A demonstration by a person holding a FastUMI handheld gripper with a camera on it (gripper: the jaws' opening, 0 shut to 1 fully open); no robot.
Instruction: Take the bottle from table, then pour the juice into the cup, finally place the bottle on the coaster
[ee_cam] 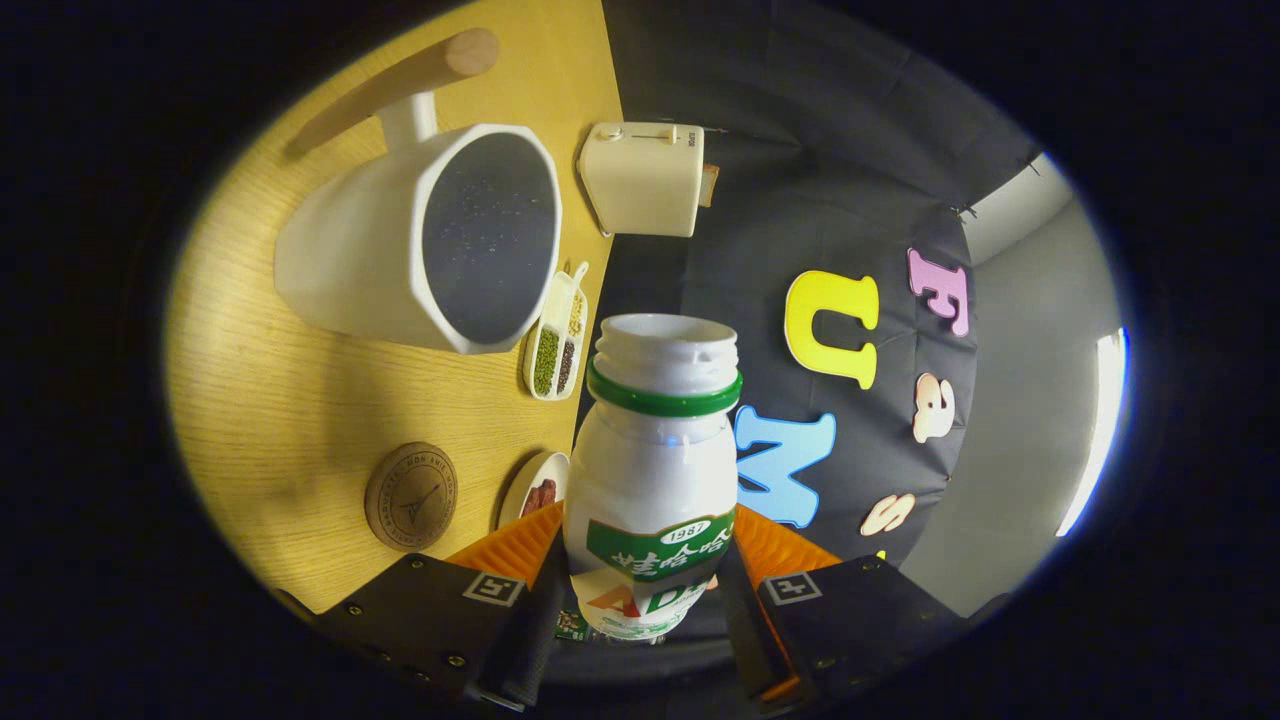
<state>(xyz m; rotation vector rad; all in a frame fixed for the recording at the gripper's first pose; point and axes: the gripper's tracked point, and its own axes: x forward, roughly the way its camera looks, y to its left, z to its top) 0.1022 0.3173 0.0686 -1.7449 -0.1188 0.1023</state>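
The claw pinches the uncapped bottle between both fingers, lifted off the worktop. Ahead lies the cup; pouring seems underway or near, the coaster placement remains.

We see a glossy plastic bottle, a smooth, matt white cup with a wooden handle, a grained wooden table and a matt coaster.

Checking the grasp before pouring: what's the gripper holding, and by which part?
The gripper holds the open bottle, one finger on each side of its lower body at the label.
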